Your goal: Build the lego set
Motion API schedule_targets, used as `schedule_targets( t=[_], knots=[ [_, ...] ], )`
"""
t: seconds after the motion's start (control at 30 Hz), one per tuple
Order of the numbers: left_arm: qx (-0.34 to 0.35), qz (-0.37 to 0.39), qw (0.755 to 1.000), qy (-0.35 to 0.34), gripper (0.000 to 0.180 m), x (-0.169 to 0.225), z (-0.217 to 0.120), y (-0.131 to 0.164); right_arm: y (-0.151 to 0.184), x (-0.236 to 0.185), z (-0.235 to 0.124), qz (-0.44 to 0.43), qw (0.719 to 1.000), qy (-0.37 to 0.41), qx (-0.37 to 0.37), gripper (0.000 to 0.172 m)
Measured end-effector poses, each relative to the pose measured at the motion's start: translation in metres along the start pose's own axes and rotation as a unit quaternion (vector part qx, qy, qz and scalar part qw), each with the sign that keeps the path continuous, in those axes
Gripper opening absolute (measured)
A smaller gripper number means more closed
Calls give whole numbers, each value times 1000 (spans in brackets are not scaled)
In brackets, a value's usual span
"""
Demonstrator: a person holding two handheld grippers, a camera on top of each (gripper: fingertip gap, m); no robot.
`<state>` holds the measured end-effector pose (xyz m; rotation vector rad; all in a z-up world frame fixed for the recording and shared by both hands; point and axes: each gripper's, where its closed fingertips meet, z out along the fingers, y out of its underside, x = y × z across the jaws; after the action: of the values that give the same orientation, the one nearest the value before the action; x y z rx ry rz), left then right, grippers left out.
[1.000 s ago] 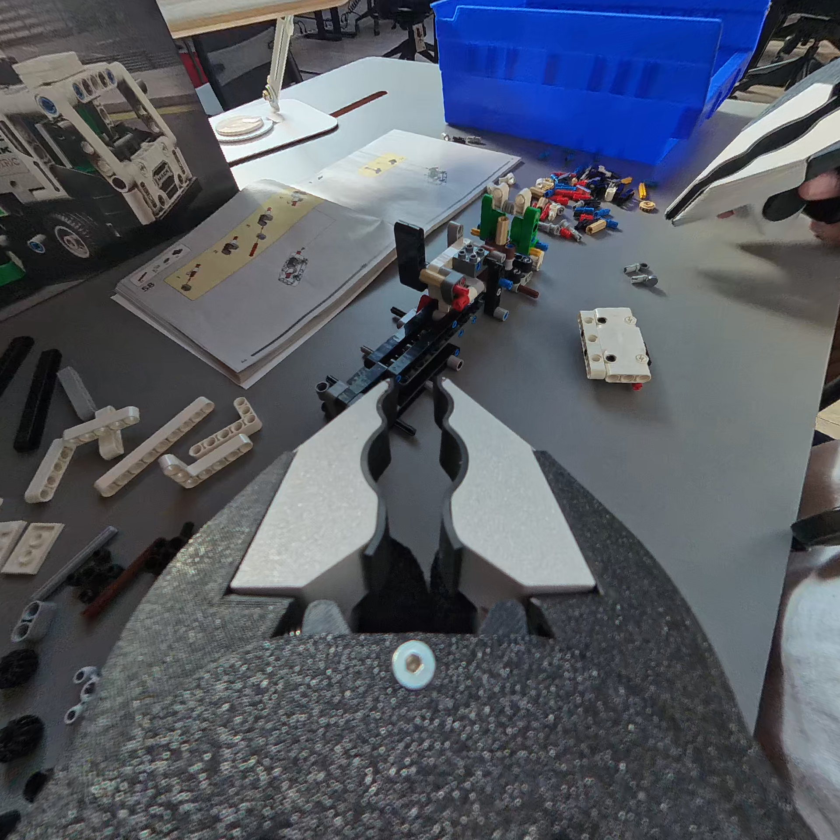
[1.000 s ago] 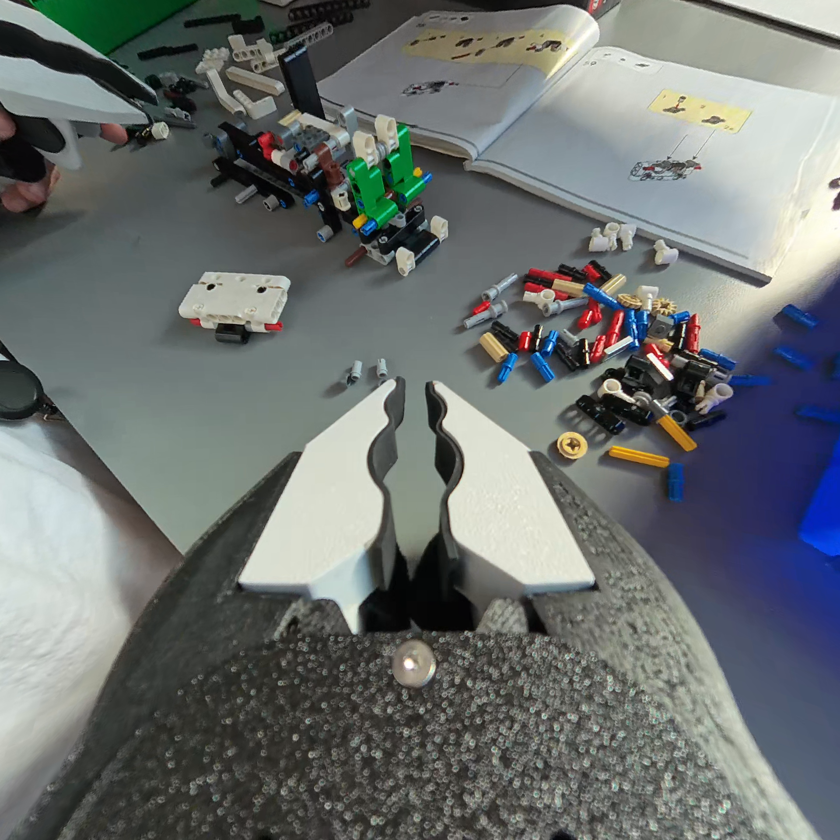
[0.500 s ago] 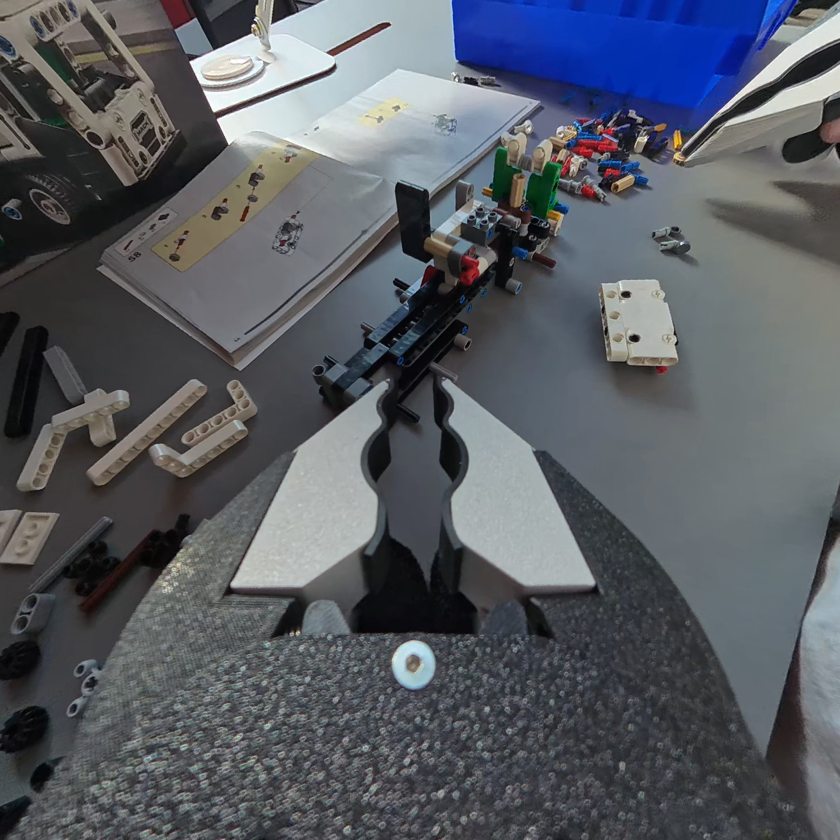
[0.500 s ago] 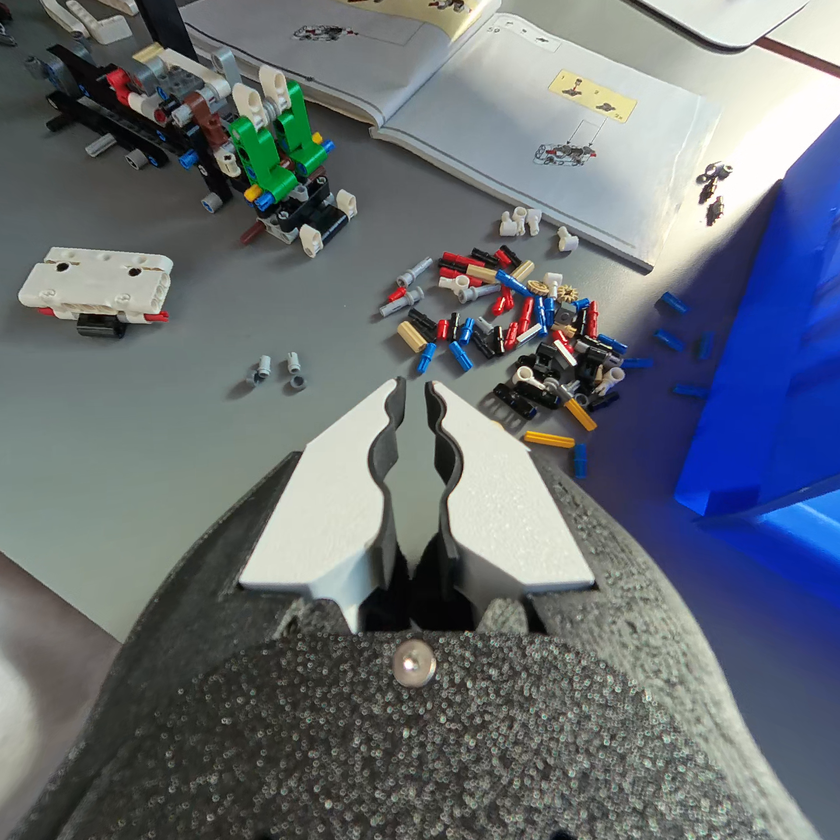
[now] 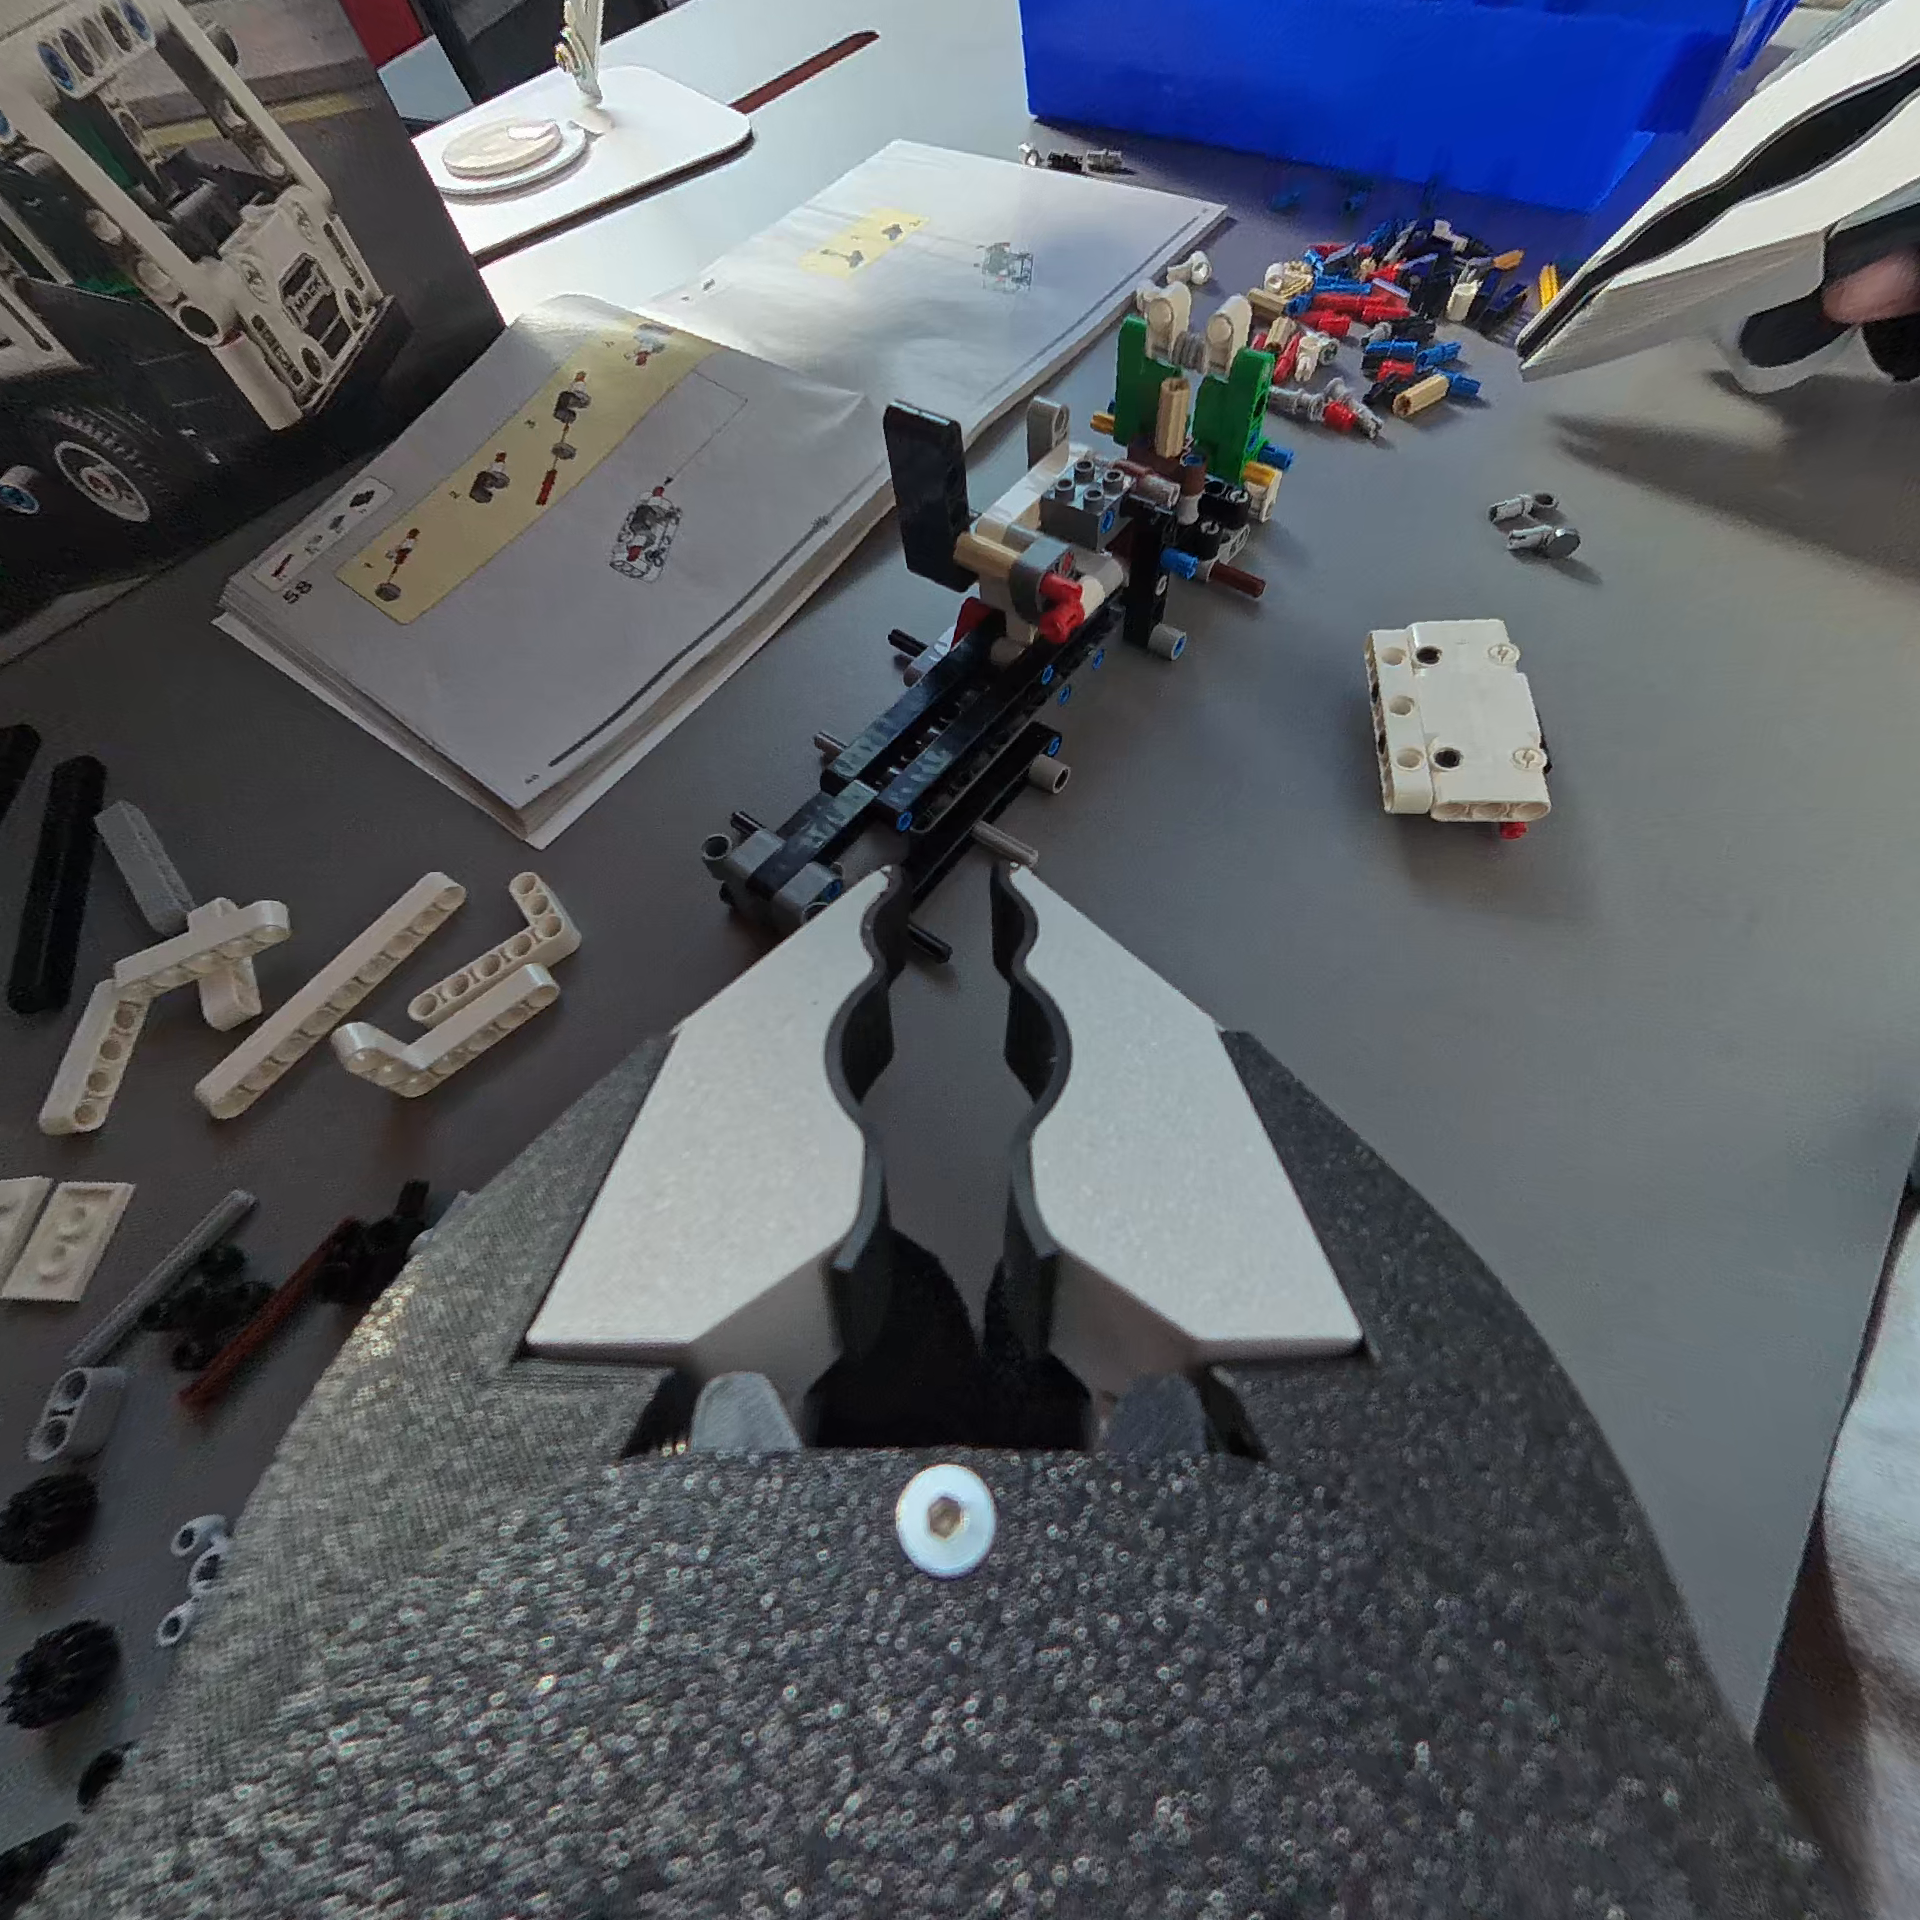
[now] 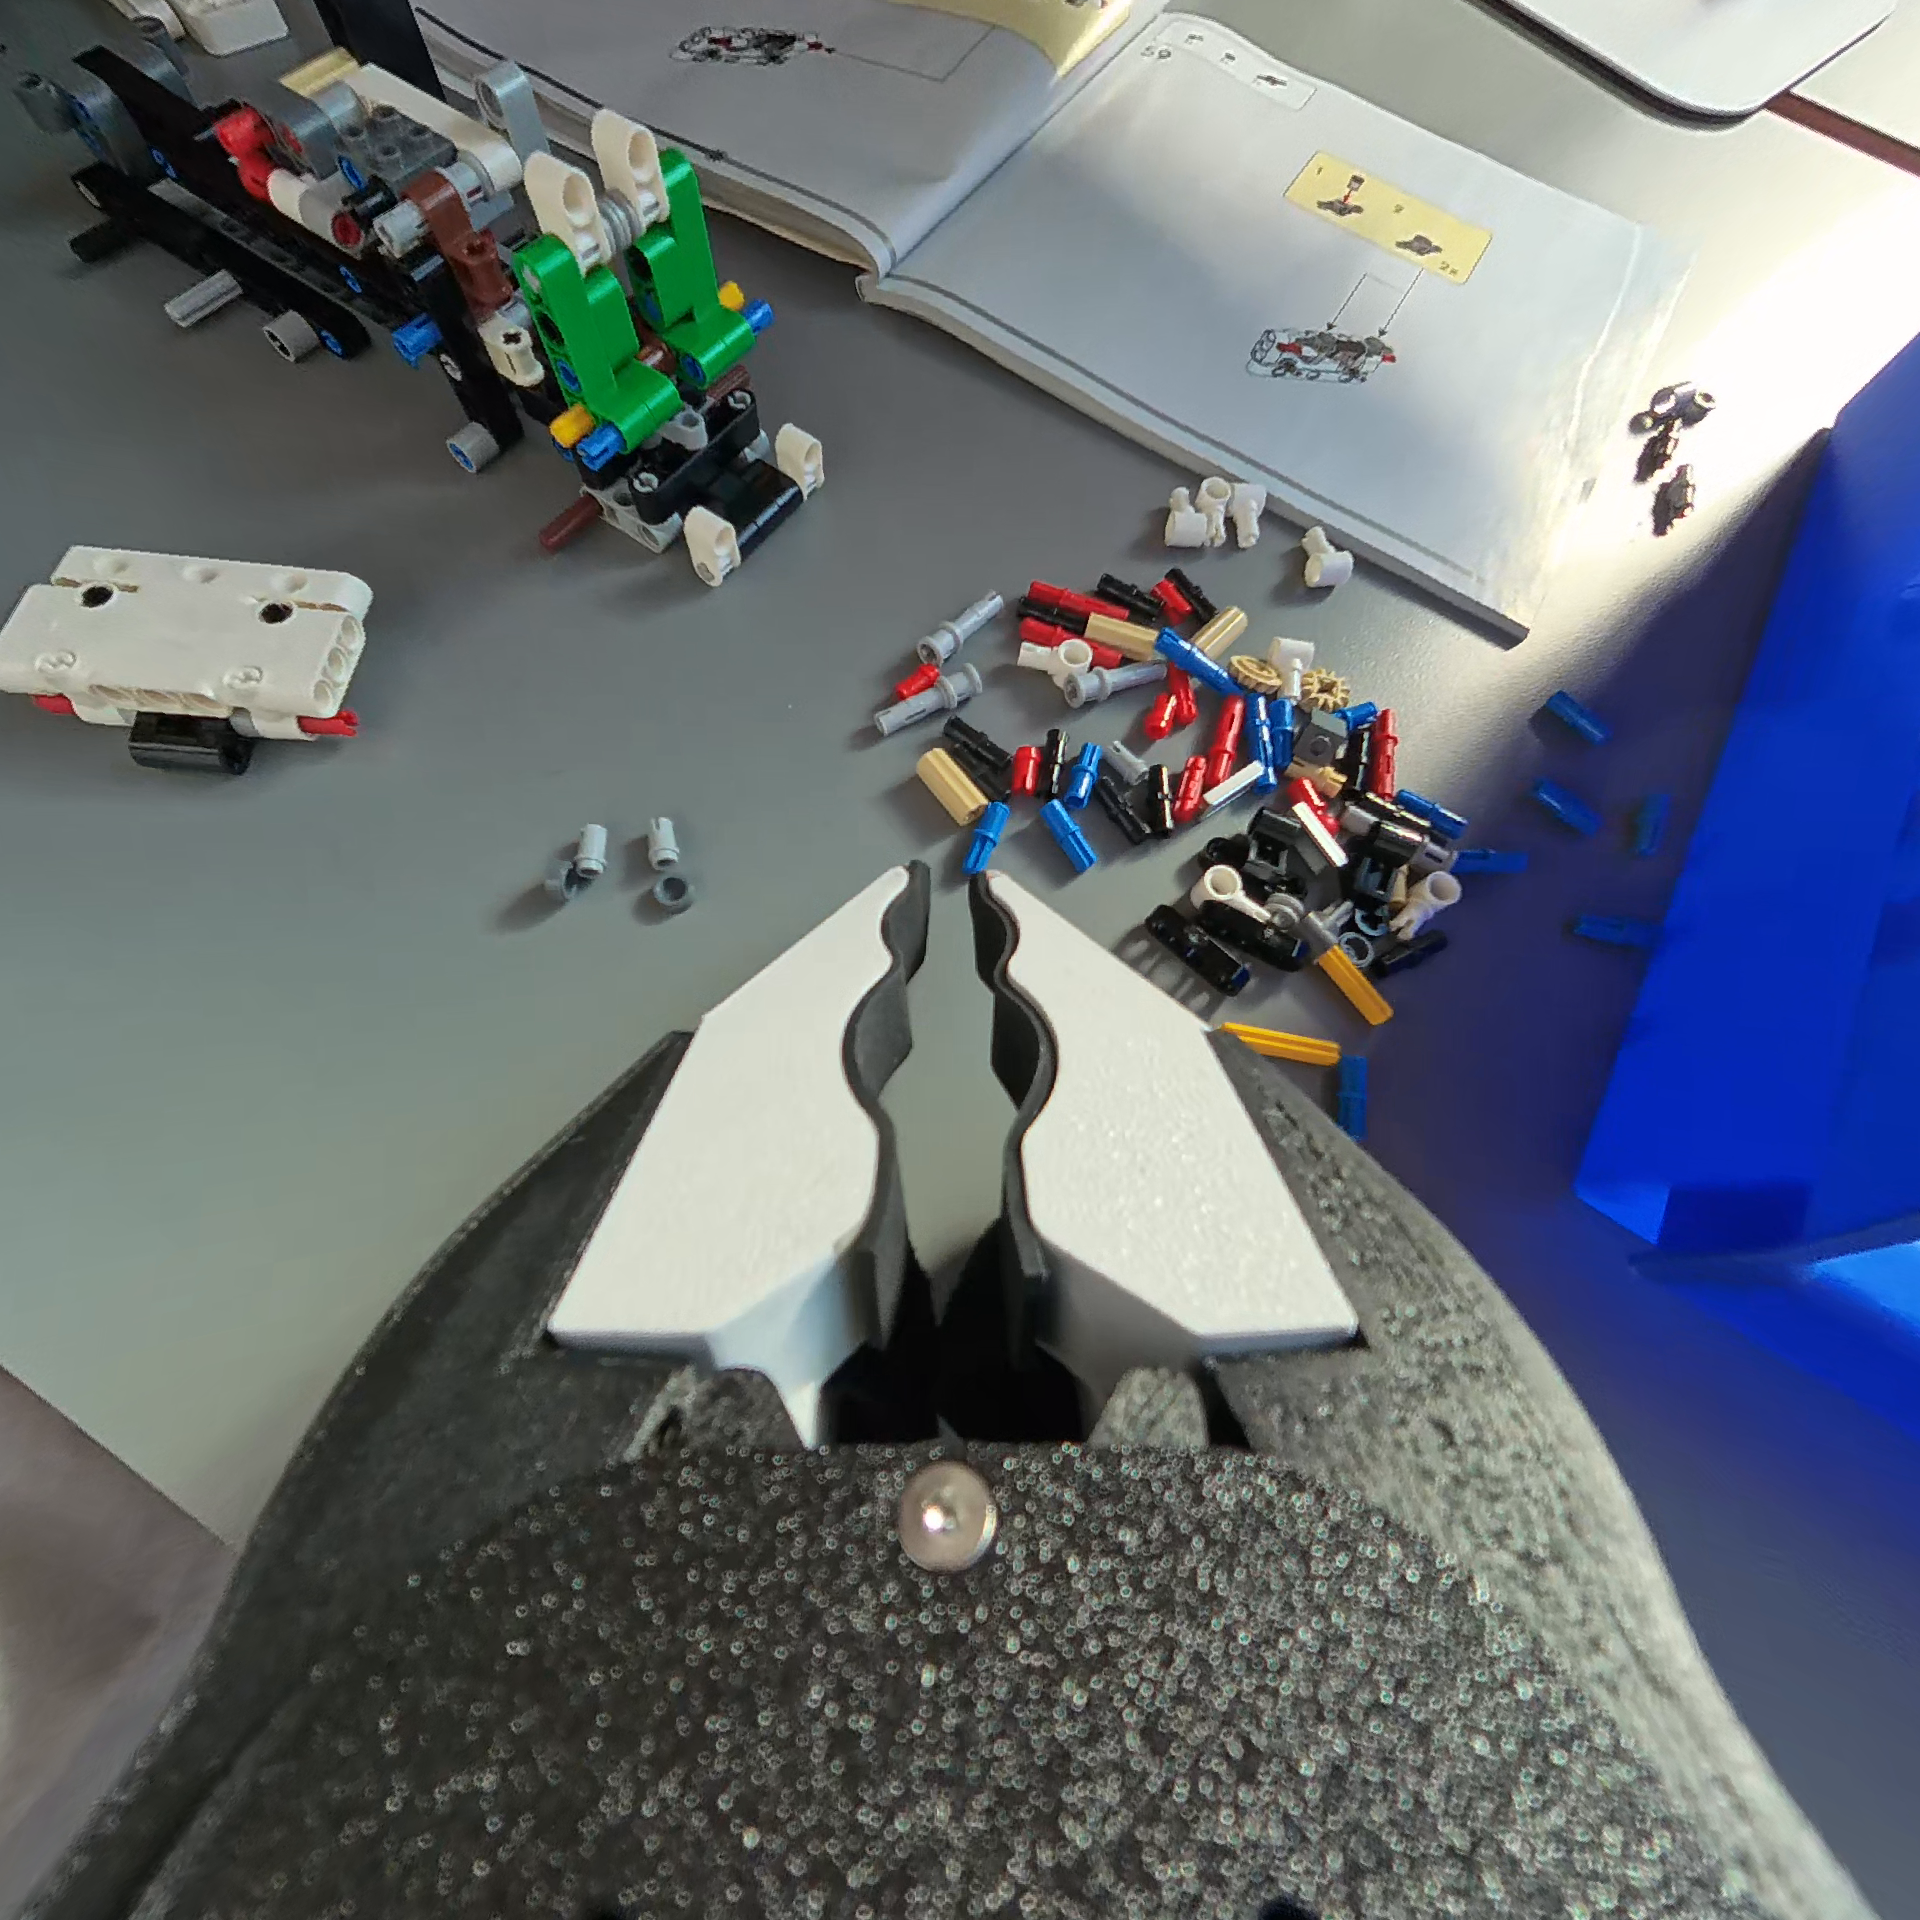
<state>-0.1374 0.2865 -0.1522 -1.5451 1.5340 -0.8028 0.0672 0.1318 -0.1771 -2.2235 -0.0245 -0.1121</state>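
My left gripper [image 5: 940, 883] is open at the near end of a long black brick chassis [image 5: 966, 727] with green uprights. A thin black beam end and a pin of the chassis reach in between the fingertips, and the right pad stands clear of them. My right gripper [image 6: 948, 878] is open by a narrow gap with only bare table between its pads. Its tips are just short of a blue pin [image 6: 985, 836] at the edge of a pile of small coloured pins [image 6: 1226, 748]. The right gripper also shows at the top right of the left wrist view [image 5: 1538, 348].
An open instruction booklet [image 5: 644, 468] lies behind the chassis, and a white block [image 5: 1455, 717] lies to its right. White beams [image 5: 312, 997] and black parts lie at the left. A blue bin [image 6: 1766, 831] stands right of the pile. Three grey pins [image 6: 623, 862] lie left of the right tips. Some 25 centimeters of space lies between my two pairs of fingers. Between my left fingertips and the white block [image 5: 1455, 717] there is roughly 12 centimeters. Look for it in the right wrist view [image 6: 164, 621] too.
My right gripper has moved right and forward, from near the grey pins to the edge of the coloured pile. My left gripper has crept a little along the chassis. Both jaw openings look unchanged.
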Motion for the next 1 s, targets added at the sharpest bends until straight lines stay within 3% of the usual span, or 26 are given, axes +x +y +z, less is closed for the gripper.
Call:
schedule_targets(
  t=[0.53,0.73,1.0],
  knots=[
    [16,12,1000,6,14,4,-3,-4,3,5,-8,9,999,35,-7,6],
    [20,14,1000,11,14,5,-4,-5,-4,53,-13,72,986,149,3,7],
    [35,12,999,9,14,5,-8,-8,3,69,9,78,986,144,-39,9]
  ],
)
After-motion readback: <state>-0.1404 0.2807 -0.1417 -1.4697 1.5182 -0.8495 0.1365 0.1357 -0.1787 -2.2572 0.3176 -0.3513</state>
